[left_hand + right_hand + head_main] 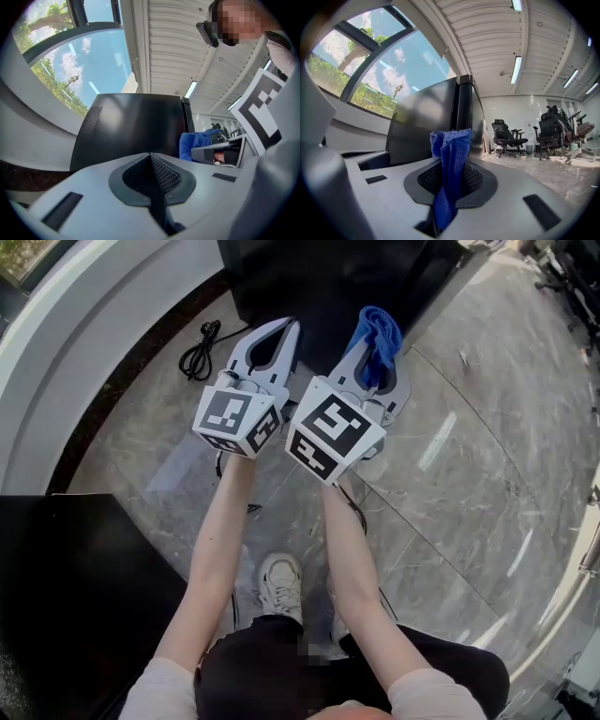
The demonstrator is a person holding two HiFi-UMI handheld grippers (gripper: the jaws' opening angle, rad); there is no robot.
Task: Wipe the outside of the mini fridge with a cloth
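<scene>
In front of the mini fridge [319, 287], off its left corner, a black cable [199, 351] lies coiled on the marble floor [469, 474]; the fridge is glossy black, with a perforated strip down one side edge; the left gripper [281, 334] points at it, jaws pressed together on nothing; to its right, the right gripper [449, 192] pinches a blue cloth [451, 150], bunched and nubbly, standing up just before the fridge's front.

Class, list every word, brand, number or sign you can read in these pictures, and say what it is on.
None can be read.
The marker cubes bear only black-and-white square patterns, no letters.
The mini fridge and the blue cloth show no print.
</scene>
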